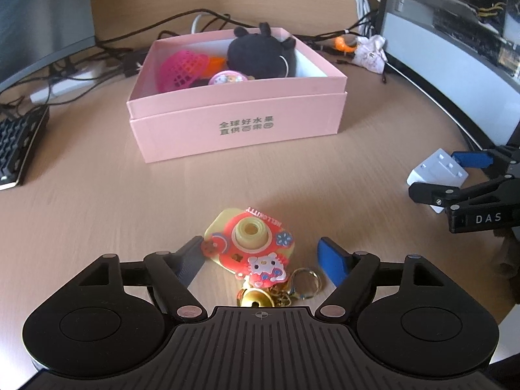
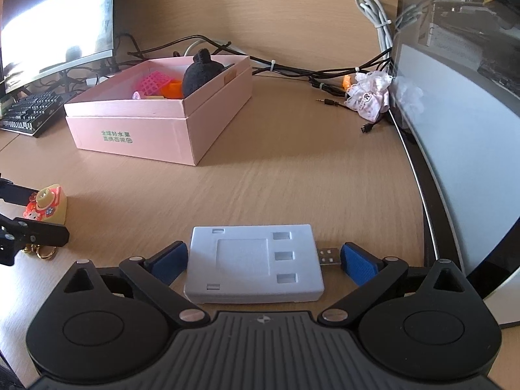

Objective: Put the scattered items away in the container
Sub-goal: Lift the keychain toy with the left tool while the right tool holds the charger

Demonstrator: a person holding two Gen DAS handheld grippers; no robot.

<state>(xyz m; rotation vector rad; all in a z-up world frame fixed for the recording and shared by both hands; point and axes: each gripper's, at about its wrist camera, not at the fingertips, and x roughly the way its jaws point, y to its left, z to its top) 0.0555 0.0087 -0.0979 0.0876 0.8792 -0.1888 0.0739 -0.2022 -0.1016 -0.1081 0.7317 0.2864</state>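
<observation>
- The pink box [image 1: 234, 126] sits open on the wooden surface [image 1: 97, 195]; it serves as the landmark here.
- Inside the box lie a black plush [image 1: 256, 55], a pink mesh piece [image 1: 182, 68], something orange [image 1: 216, 62] and a small round pink item [image 1: 226, 79].
- In front of the box, well apart from it, a camera charm [image 1: 253, 243] lies flat on the surface, with a gold bell [image 1: 255, 297] and key ring [image 1: 305, 281] trailing from its near edge.
- The left hand-held gripper [image 1: 263, 260] straddles the charm with its jaws wide; the left finger touches or nearly touches the charm's edge, and the right blue pad [image 1: 331, 260] stands clear of it.
- Further right of the box front, near the surface's edge, a white USB device [image 2: 253, 263] lies flat, its metal plug [image 2: 329, 256] pointing right.
- The right hand-held gripper [image 2: 263, 261] brackets this device with jaws wide: the left pad [image 2: 169, 261] is just beside the casing, and the right one is at the tip of the plug. I cannot tell whether either presses on it.
- Behind the box run dark cables [image 2: 292, 70]; to its right rear lie a frilly white cloth bundle [image 2: 370, 96] and a small orange item [image 2: 346, 82], against a computer case [image 2: 461, 123].
- Left of the box stand a monitor [image 2: 58, 19] and a keyboard [image 2: 32, 113].
</observation>
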